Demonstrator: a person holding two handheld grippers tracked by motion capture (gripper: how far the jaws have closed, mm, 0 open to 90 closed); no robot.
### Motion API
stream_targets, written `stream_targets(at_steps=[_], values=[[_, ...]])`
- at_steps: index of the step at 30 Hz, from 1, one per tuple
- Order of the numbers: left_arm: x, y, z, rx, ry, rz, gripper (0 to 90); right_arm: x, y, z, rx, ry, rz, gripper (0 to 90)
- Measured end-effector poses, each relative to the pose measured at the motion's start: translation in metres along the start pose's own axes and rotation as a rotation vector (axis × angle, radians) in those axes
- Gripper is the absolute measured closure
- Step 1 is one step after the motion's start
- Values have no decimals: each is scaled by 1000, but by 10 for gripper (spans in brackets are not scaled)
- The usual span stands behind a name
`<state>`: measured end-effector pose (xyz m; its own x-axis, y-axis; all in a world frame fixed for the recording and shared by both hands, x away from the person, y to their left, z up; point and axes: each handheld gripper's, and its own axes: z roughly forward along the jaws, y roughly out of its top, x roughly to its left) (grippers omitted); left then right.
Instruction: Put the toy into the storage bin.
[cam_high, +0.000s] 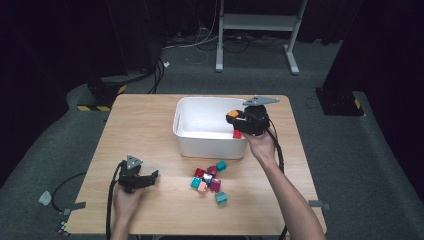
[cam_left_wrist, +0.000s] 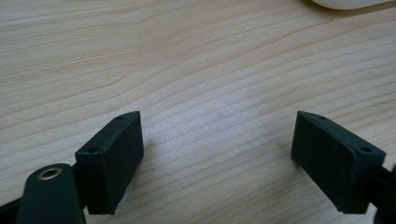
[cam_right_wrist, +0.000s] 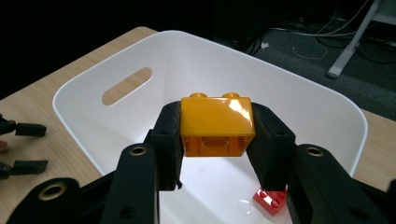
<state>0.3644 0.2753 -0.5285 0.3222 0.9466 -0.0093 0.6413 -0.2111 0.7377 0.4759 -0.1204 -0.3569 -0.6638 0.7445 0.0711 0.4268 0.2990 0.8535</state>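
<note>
Orange plastic brick (cam_right_wrist: 217, 126) sits clamped in the right gripper (cam_right_wrist: 217, 140) above the white plastic bin (cam_right_wrist: 299, 100), inside its rim; a red brick (cam_right_wrist: 270, 199) lies below. Left gripper (cam_left_wrist: 217, 158) rests spread, empty, on bare wooden table (cam_left_wrist: 196, 70), apart from the loose coloured bricks (cam_high: 210, 179).

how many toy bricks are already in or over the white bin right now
2: an orange brick clamped in the right gripper above the white bin, and a red brick lying on the bin's floor. The gripper may hide more.
</note>
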Motion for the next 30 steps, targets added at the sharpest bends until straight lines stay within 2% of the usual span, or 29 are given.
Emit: stream_targets(at_steps=[5,8,14,16,23,30], values=[[0,0,0,0,0,1,171,-6,9,11,2,-12,12,584],[0,0,0,0,0,-1,171,-11,12,21,30,-11,30,582],[0,0,0,0,0,-1,171,-15,15,33,55,-5,32,582],[0,0,0,0,-1,-2,171,-15,13,40,83,-7,27,581],[0,0,0,0,-1,-2,171,-18,11,48,106,-20,33,576],[0,0,0,0,-1,-2,171,-16,9,53,132,-32,10,549]])
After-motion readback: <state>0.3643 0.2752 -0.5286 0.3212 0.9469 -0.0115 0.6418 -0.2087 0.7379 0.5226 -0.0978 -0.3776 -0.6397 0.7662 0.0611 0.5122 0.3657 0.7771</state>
